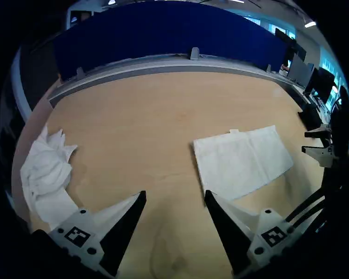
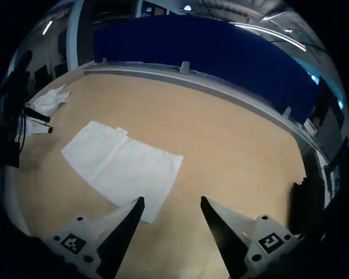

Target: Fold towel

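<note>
A white towel (image 1: 242, 160) lies flat in a folded rectangle on the wooden table, ahead and right of my left gripper (image 1: 175, 195). That gripper is open above the table with nothing between its fingers. In the right gripper view the same towel (image 2: 121, 165) lies ahead and to the left, its near edge just before the left fingertip of my right gripper (image 2: 171, 201). This gripper is open too and holds nothing. The right gripper (image 1: 319, 144) also appears at the right edge of the left gripper view, and the left gripper (image 2: 36, 122) at the left edge of the right gripper view.
A crumpled heap of white cloth (image 1: 46, 174) lies at the table's left edge, seen far left in the right gripper view as cloth (image 2: 50, 100). A blue divider panel (image 1: 170, 32) runs along the table's far edge. Monitors (image 1: 314, 76) stand at the right.
</note>
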